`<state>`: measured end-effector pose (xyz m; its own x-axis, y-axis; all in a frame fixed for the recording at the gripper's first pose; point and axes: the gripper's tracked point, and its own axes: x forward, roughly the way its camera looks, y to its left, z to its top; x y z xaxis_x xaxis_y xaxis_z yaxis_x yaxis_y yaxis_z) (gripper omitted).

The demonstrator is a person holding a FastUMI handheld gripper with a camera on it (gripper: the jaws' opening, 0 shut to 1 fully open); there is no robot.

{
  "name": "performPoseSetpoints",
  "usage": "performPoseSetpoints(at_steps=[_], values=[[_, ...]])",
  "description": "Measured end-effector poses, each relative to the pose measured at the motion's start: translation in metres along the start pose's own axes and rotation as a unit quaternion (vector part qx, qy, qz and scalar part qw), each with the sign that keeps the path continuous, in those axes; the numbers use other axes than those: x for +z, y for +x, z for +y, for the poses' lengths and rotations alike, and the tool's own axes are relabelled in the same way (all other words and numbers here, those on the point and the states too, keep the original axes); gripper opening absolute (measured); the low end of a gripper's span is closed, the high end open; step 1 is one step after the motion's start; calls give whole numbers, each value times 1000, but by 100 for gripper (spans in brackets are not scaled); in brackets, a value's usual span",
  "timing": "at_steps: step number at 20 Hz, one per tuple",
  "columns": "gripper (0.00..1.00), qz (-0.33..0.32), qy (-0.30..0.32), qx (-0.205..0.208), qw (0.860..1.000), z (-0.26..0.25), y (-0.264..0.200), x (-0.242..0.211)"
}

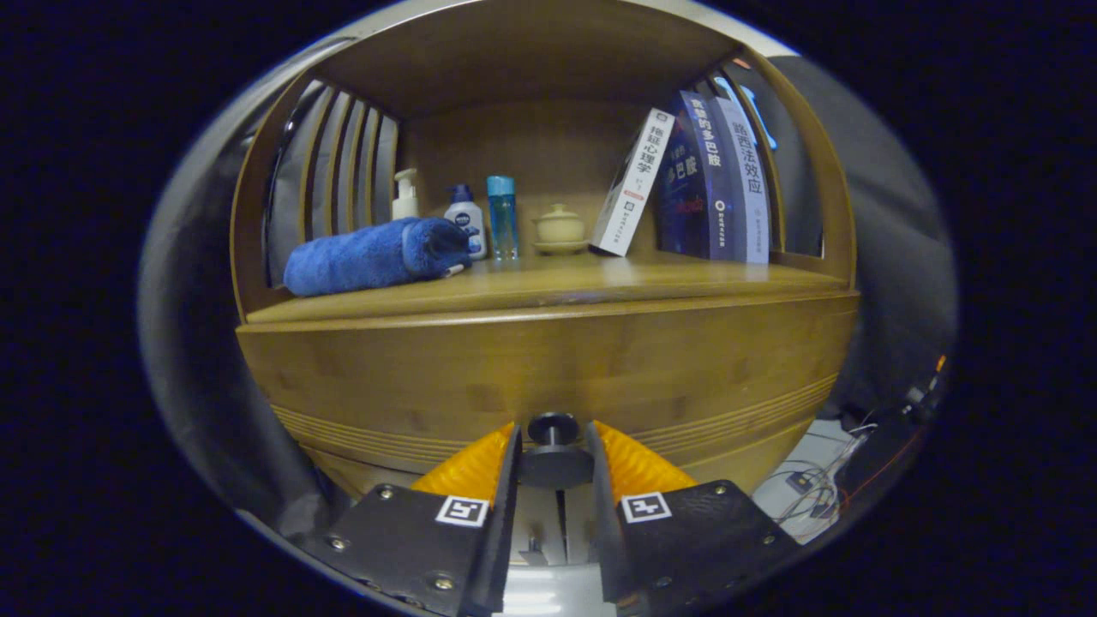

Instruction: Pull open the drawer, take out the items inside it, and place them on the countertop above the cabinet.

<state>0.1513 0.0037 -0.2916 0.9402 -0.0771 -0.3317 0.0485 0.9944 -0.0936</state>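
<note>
Knob (553, 428): dark round pull on the drawer front, sitting between my two fingers, stem running into the wood just beyond them.
Claw (553, 454): fingers drawn in close either side of the knob; I judge them closed on it, though actual pad contact is hidden from me.
Drawer (548, 368): wooden front fills the space directly ahead of the fingers; it appears flush with the cabinet, so not yet pulled. Contents cannot be seen.
Countertop (600, 278): above and beyond the claw; bare patch in the middle, ahead of the fingers.
Towel (373, 255): rolled, blue, lying up and left of the claw, near the countertop's front edge.
Bottles (467, 221): three stand behind the towel; a small lidded pot (559, 227) beside them.
Books (711, 180): leaning, up and right.
Risk, grip: if the pads hold only the knob's rim, I expect slipping off when I pull.
Risk, pull line: an angled pull could bind the drawer or drag the cabinet forward, toppling the bottles and books.
</note>
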Motion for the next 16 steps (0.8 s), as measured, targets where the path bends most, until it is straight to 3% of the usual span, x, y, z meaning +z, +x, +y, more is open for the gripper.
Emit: performPoseSetpoints(at_steps=[3, 5, 6, 16], values=[[40, -20, -15, -14, 1000, -1, -2, 3], [37, -13, 22, -11, 1000, -3, -10, 0], [30, -16, 37, -10, 999, -4, -18, -2], [30, -10, 17, -5, 1000, -13, -75, -17]])
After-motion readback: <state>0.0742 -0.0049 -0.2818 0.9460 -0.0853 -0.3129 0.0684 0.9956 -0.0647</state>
